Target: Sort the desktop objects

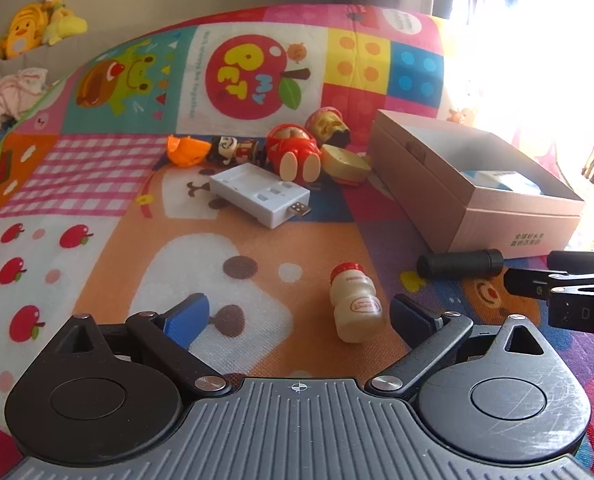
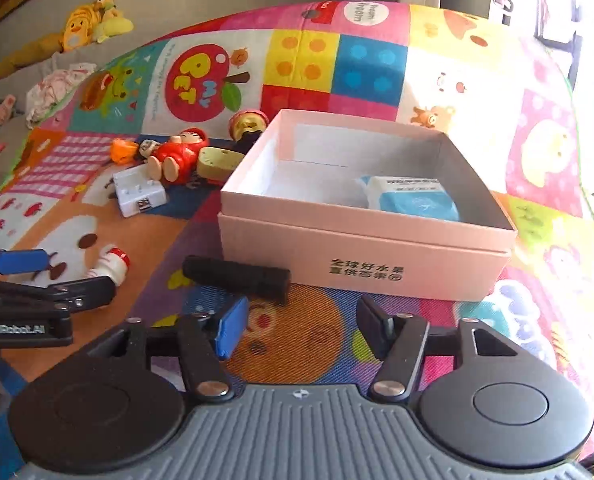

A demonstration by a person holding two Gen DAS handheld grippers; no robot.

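A small yogurt bottle (image 1: pixel 355 308) with a red cap lies on the colourful play mat, between the fingers of my open left gripper (image 1: pixel 297 318) and close to the right pad, untouched. A black cylinder (image 2: pixel 237 276) lies in front of the pink open box (image 2: pixel 361 256), just beyond the blue left pad of my open right gripper (image 2: pixel 302 326), which has nothing between its fingers. A blue-and-white tissue pack (image 2: pixel 413 198) lies inside the box. Further back lie a white plastic charger (image 1: pixel 261 194), a red doll (image 1: pixel 293 152), an orange toy piece (image 1: pixel 187 150) and other figures.
The play mat (image 1: pixel 97 184) covers the whole work surface. Yellow plush toys (image 1: pixel 37 24) and crumpled cloth (image 1: pixel 9 100) sit beyond its far left edge. Bright window light washes out the right side. The right gripper's black body (image 1: pixel 569 292) reaches in beside the cylinder.
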